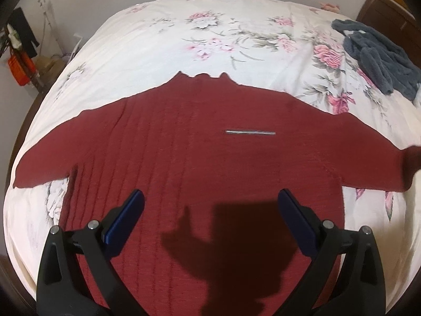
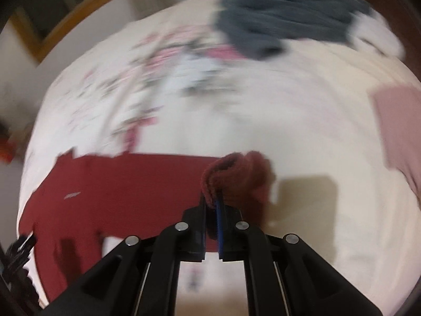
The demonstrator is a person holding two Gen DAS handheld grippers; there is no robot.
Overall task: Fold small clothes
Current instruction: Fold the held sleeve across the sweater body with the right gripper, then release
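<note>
Right wrist view — right gripper (image 2: 212, 205) clamped on red sweater (image 2: 126, 181) cuff.

Right wrist view blurred; red sweater (image 1: 200, 142) hem cut off.

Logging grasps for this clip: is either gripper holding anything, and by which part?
The right gripper is shut on the red sweater, at the cuff end of its sleeve. The left gripper is open, holding nothing.

Warm indoor light falls from behind and above, throwing hard dark shadows onto the red sweater (image 1: 200, 158) and the bed (image 2: 302, 121). The left wrist view is sharp; the right one smears with motion blur. Both bulge, corners blackened.
</note>
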